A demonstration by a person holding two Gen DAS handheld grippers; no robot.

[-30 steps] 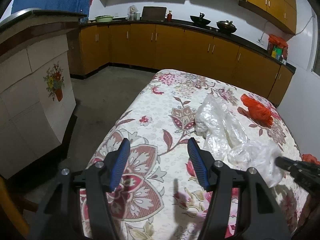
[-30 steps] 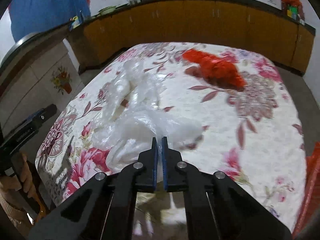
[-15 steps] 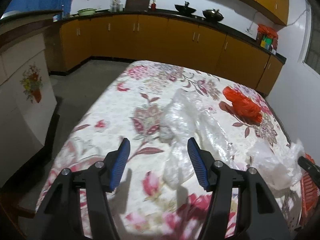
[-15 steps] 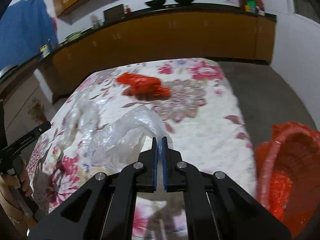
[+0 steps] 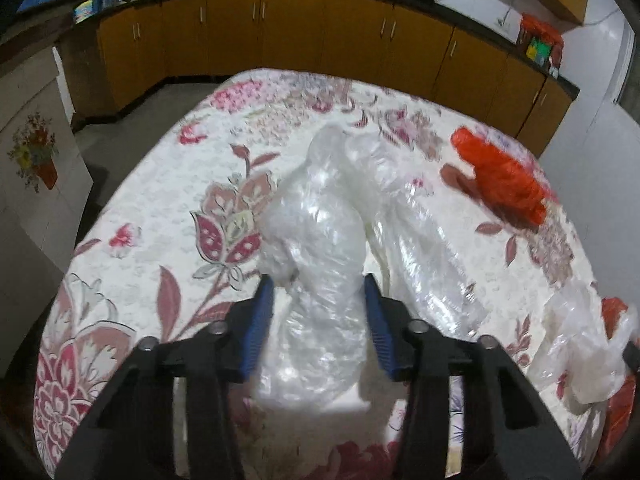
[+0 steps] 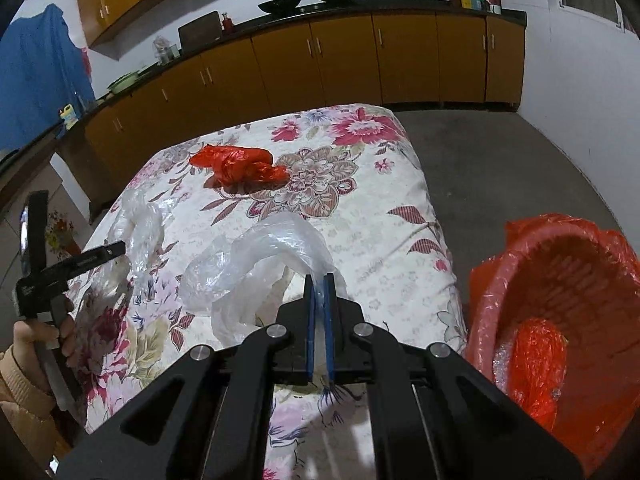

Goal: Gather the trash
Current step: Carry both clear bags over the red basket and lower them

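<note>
Our left hand-held gripper (image 5: pixel 318 296) is closing its jaws around the crumpled clear plastic bag (image 5: pixel 316 240) at the desk's (image 5: pixel 152 216) centre. Our right hand-held gripper (image 6: pixel 319 296) is clamping a thin clear bag (image 6: pixel 260 260); next we are swinging it toward the red basket (image 6: pixel 560 272) at four o'clock.

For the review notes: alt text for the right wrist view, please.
The right gripper is shut on a clear bag above a floral tablecloth, beside a red basket. A red bag lies farther back.
</note>
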